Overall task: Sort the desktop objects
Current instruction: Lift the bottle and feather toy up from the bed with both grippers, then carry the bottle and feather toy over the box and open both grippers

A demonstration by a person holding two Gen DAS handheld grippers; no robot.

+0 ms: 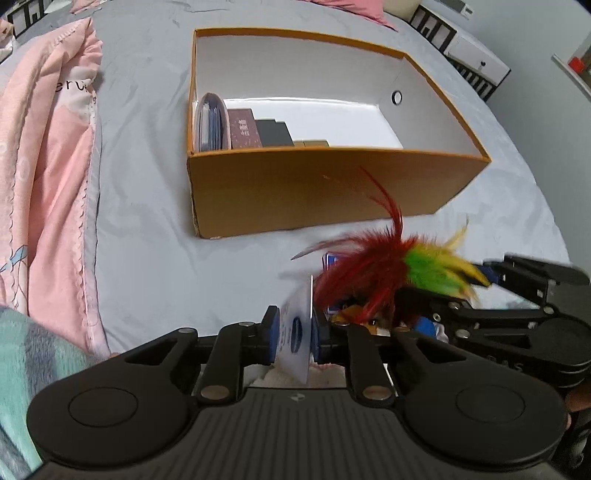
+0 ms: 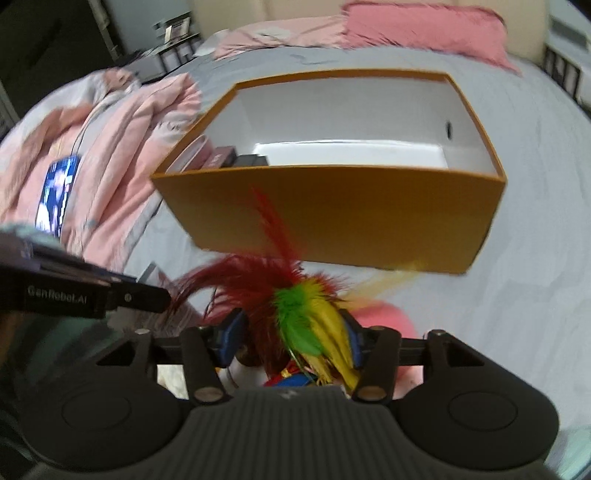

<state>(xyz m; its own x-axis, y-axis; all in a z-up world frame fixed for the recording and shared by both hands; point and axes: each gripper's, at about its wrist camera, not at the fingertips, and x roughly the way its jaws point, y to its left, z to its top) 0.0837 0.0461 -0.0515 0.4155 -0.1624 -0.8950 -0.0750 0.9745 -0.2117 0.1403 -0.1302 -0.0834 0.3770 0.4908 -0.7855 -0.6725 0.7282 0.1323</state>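
A feather toy (image 1: 384,269) with red, green and yellow plumes lies on the grey bedsheet in front of an orange cardboard box (image 1: 314,192). My left gripper (image 1: 295,334) is shut on a white card (image 1: 295,325) with a blue oval logo, next to the feathers. In the right wrist view the feather toy (image 2: 303,317) sits between the blue pads (image 2: 231,338) of my right gripper (image 2: 291,339), which stands open around it. The box (image 2: 332,218) is white inside. At its left end it holds a round clear case (image 1: 210,122), a maroon booklet (image 1: 243,129) and a black box (image 1: 273,133).
A pink quilt (image 1: 48,166) is bunched along the left, with a lit phone (image 2: 55,192) lying on it. Pink pillows (image 2: 424,26) lie beyond the box, and a pink item (image 2: 391,317) sits under the right gripper. Black-and-white shelves (image 1: 469,55) stand at the far right.
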